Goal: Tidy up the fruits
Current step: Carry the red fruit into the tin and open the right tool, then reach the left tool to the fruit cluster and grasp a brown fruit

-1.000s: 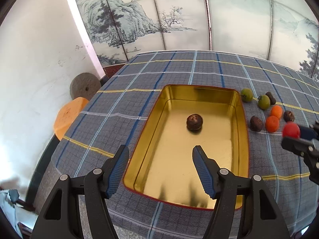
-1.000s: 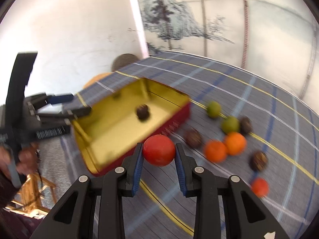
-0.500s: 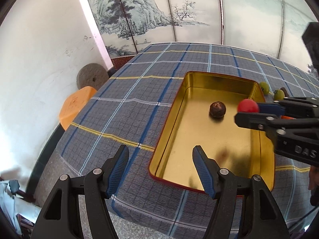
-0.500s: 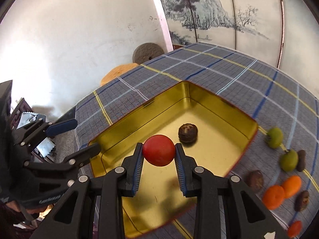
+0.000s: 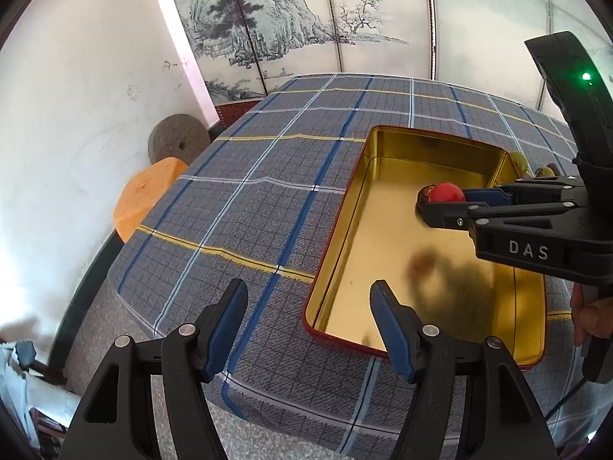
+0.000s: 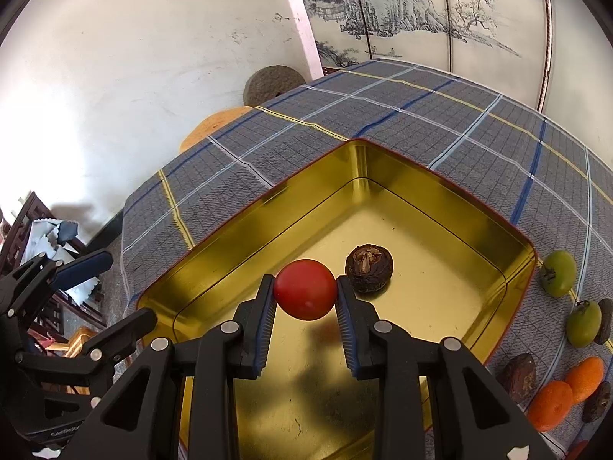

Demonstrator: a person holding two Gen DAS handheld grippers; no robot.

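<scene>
A gold tin tray [image 6: 440, 188] [image 5: 345, 237] with a red outer rim lies on the plaid tablecloth. One dark brown fruit [image 6: 368, 267] rests on its floor. My right gripper [image 6: 305, 289] [image 5: 446, 201] is shut on a round red fruit [image 6: 305, 288] [image 5: 446, 193] and hovers over the tray, just in front of the brown fruit. My left gripper [image 5: 308, 308] stands open with nothing between its fingers, above the tray's near left corner and the cloth beside it. Green [image 6: 559, 273], orange [image 6: 549, 404] and brown [image 6: 517, 375] fruits lie on the cloth to the right of the tray.
The plaid cloth [image 5: 268, 176] covers the table, whose left edge drops off near an orange stool [image 5: 147, 195] and a round millstone [image 5: 178, 143] by the white wall. A painted screen [image 5: 345, 19] stands behind. A hand [image 5: 590, 314] holds the right gripper's handle.
My right gripper carried the red fruit leftward from beside the tray to over its floor and sank a little. The left gripper drifted left, away from the tray's middle, still open.
</scene>
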